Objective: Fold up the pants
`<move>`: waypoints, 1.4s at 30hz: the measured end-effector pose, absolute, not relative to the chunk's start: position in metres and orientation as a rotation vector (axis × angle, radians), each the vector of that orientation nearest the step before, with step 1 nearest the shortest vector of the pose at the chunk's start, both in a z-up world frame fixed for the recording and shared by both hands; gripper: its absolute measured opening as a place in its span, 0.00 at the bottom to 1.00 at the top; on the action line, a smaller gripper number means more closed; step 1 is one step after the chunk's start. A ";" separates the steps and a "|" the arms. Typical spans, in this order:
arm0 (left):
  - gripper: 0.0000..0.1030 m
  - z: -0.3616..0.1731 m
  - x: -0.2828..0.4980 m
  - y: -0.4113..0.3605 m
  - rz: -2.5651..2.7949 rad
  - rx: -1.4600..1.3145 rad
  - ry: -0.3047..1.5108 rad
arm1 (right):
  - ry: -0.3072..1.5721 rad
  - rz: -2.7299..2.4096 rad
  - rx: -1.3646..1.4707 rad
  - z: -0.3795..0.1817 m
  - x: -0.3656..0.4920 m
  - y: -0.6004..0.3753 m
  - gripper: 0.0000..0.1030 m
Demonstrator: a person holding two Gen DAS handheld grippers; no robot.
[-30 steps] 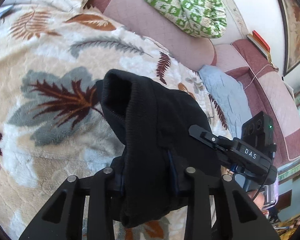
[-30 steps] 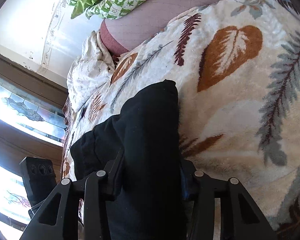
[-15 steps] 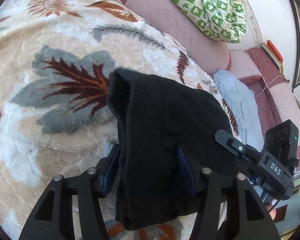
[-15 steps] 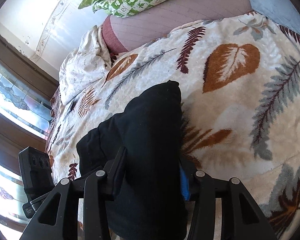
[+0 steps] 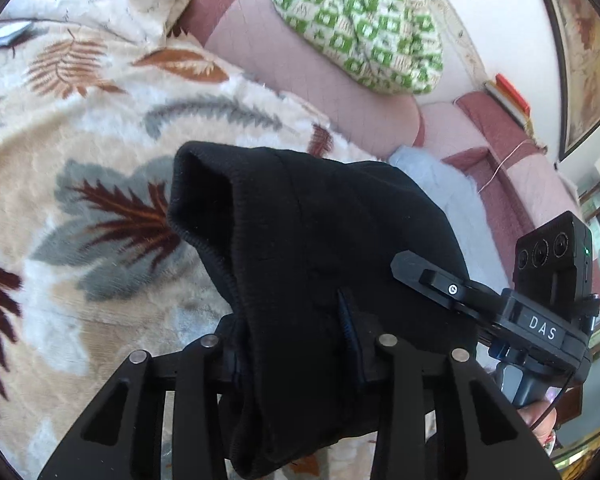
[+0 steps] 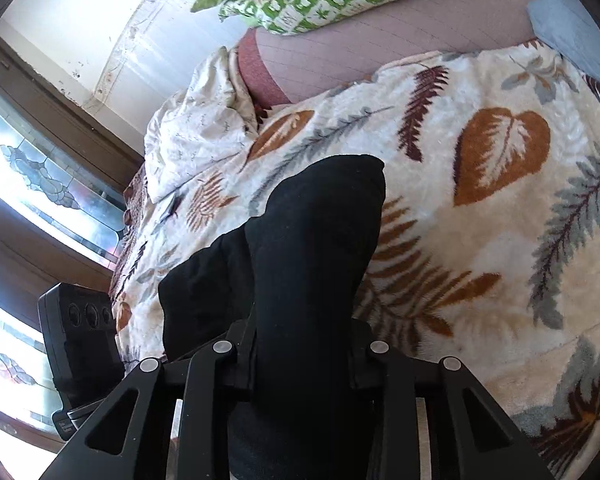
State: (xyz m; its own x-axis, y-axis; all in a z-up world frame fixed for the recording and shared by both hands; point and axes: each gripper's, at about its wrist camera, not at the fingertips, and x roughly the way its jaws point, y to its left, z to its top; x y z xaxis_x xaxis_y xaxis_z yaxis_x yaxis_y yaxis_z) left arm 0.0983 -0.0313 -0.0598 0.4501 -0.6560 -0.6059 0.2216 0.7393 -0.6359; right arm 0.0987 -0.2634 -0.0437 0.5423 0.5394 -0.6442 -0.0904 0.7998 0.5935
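The black pants (image 5: 320, 264) hang bunched between the two grippers, lifted clear of the leaf-patterned blanket (image 5: 80, 160) that covers the sofa (image 5: 292, 64).

**Left gripper** (image 5: 296, 340): the jaws are closing, with a thick gather of black knit between them. The fabric fills the gap and drapes over both fingers, so the pads appear to press on it. A ribbed hem, probably a cuff or the waistband, stands open as a loop at the upper left of the bundle.

**Right gripper** (image 6: 300, 356): the jaws are also closing, with a second gather of the same garment between them. The cloth rises as a rounded fold above the fingers and falls away below them. In the left wrist view this gripper shows at the right edge, close beside the bundle.

**Handling properties (judged):** the material looks soft, thick and limp, with no stiffness of its own. It probably sags wherever it is not supported, and stacked layers may slide against each other. It is neither fragile nor slippery against the pads.

**Grip points (recommended):** hold at a ribbed hem or a seam, where the layers are bound together. Take all the layers in one bite, and keep the two holds well apart so the span between them hangs flat before it is laid on the blanket.
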 end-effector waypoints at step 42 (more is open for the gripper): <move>0.68 -0.038 0.173 0.086 -0.318 -0.606 0.909 | 0.774 0.322 0.531 -0.025 0.133 -0.238 0.63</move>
State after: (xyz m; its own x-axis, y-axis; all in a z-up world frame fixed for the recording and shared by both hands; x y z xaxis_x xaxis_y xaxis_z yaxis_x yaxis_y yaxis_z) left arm 0.1731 0.0860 -0.0384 0.5842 -0.5009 -0.6386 0.0067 0.7898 -0.6134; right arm 0.1330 -0.2376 -0.0253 0.6762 0.4609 -0.5747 -0.0824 0.8225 0.5627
